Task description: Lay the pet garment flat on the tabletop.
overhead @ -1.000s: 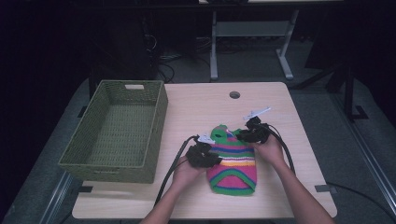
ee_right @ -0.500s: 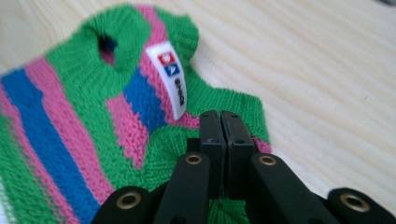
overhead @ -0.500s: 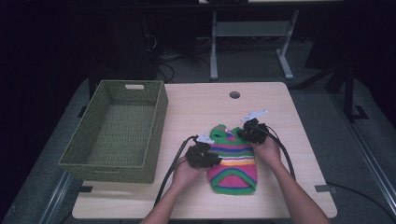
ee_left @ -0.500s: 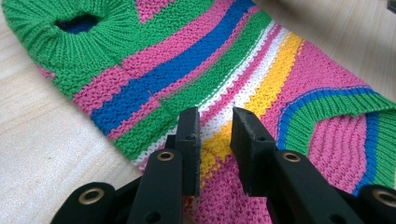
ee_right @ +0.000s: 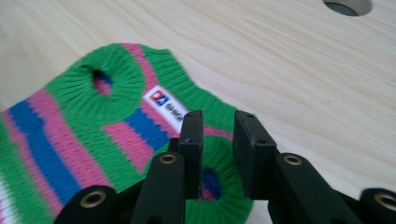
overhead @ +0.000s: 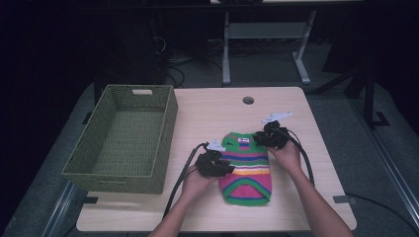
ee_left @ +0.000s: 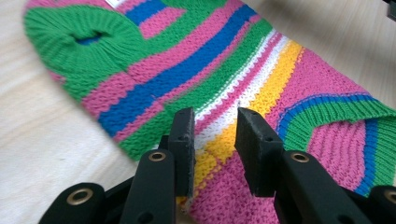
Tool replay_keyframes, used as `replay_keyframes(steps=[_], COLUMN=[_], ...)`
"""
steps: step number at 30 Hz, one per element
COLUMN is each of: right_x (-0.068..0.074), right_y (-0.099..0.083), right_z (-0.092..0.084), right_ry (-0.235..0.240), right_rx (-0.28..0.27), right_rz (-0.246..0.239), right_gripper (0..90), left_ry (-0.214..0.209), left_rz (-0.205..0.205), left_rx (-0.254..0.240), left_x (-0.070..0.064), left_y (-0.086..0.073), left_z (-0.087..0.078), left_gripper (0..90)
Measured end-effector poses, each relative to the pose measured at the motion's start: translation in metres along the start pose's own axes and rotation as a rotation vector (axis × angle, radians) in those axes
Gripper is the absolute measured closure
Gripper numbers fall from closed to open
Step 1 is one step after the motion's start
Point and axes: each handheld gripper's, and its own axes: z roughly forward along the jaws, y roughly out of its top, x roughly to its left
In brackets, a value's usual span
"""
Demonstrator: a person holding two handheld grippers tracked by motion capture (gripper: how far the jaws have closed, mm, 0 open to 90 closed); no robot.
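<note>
A small knitted sweater (overhead: 245, 168) in green, pink, blue, yellow and white stripes lies flat on the wooden table (overhead: 212, 108), with its white label facing up. My left gripper (overhead: 226, 167) sits at its left edge. In the left gripper view that gripper (ee_left: 212, 116) hovers over the yellow and white stripes of the sweater (ee_left: 154, 79). Its jaws have just been opening and pinch nothing. My right gripper (overhead: 258, 139) is at the sweater's top right corner. In the right gripper view that gripper (ee_right: 217, 116) stands over a green sleeve hole of the sweater (ee_right: 70, 121), its jaws also just opened, with no fabric pressed.
A green woven basket (overhead: 163, 123) stands on the left part of the table, nothing inside it. A round cable hole (overhead: 248, 100) lies near the far edge. Black cables trail from both grippers toward the front edge. Bare wood surrounds the sweater.
The sweater's upper end has settled flatter on the table and its label now shows. Both hands have barely shifted.
</note>
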Motion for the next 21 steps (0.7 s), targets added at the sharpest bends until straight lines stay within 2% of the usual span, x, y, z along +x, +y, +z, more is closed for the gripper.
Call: replay_keyframes(steps=[3, 5, 7, 9, 12, 15, 18, 21], right_x=[0.004, 0.006, 0.009, 0.011, 0.012, 0.012, 0.011, 0.011], right_y=[-0.004, -0.008, -0.013, -0.018, -0.023, -0.024, -0.026, -0.026], right_z=[-0.009, -0.014, -0.019, -0.020, -0.018, -0.012, -0.006, -0.003], right_ry=[0.047, 0.098, 0.141, 0.197, 0.197, 0.190, 0.196, 0.195], right_rx=[-0.007, 0.005, -0.014, 0.017, 0.054, 0.082, 0.094, 0.074], right_rz=[0.014, 0.018, 0.015, 0.015, -0.015, -0.014, -0.007, -0.006], right_gripper=[72.5, 72.6, 72.8, 73.5, 74.5, 75.1, 74.6, 74.0], left_ry=[0.005, 0.008, 0.007, 0.011, 0.013, 0.012, 0.011, 0.014], left_rz=[0.000, 0.005, 0.012, 0.011, 0.020, 0.005, -0.002, -0.009], left_rx=[-0.005, -0.005, 0.008, 0.015, 0.035, 0.027, 0.024, 0.024], left_x=[0.001, 0.001, 0.001, 0.000, 0.001, 0.002, 0.003, 0.003], left_y=[0.000, -0.001, -0.002, -0.003, -0.004, -0.005, -0.006, -0.006], left_z=[-0.003, -0.003, -0.003, -0.001, 0.001, 0.001, 0.001, 0.000], left_gripper=[69.5, 70.5, 71.0, 71.1, 71.1, 71.1, 70.9, 70.7])
